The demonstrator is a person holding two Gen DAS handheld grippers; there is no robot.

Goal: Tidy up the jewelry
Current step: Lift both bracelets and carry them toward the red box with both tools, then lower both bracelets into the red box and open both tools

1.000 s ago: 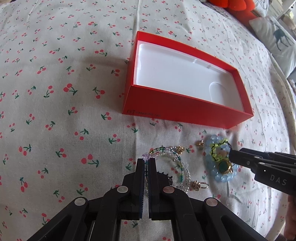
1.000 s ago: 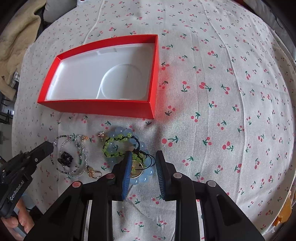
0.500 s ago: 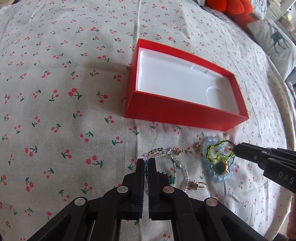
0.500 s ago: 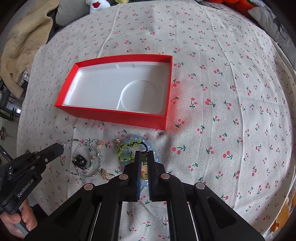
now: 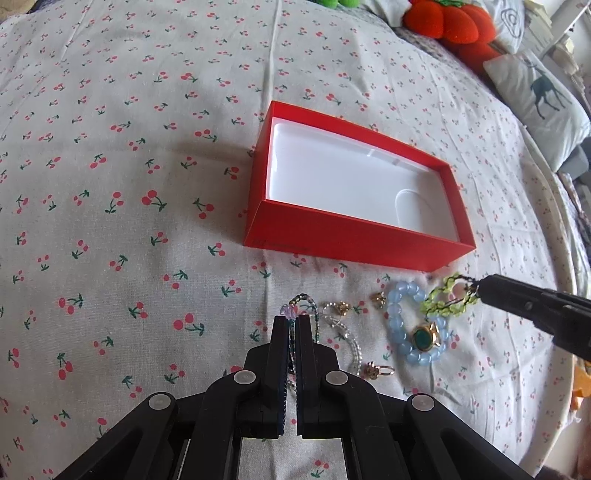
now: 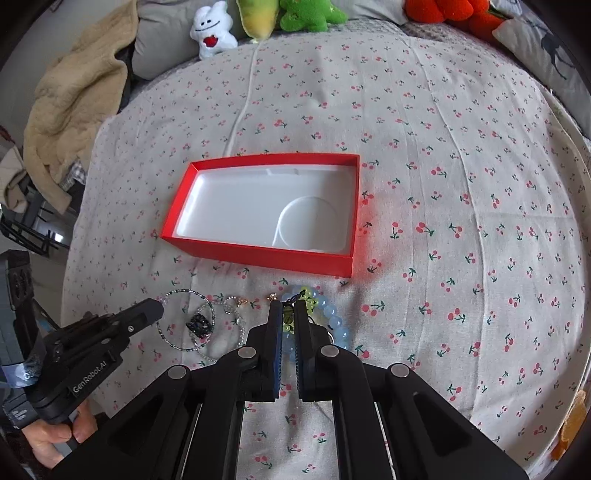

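A red box with a white empty inside lies open on the cherry-print cloth; it also shows in the right wrist view. In front of it lie a pale blue bead bracelet, a green oval pendant, clear and dark bead bracelets and small gold pieces. My right gripper is shut on a lime-green bead bracelet and holds it lifted just above the blue one. My left gripper is shut over the dark bead bracelet; whether it grips it is unclear.
Plush toys and pillows line the far edge of the bed. A beige blanket hangs at the left. The cloth's right edge drops off close to the jewelry.
My right gripper closed on the lime-green bracelet and lifted it off the blue one. Both grippers pulled up and back, so the box looks farther away.
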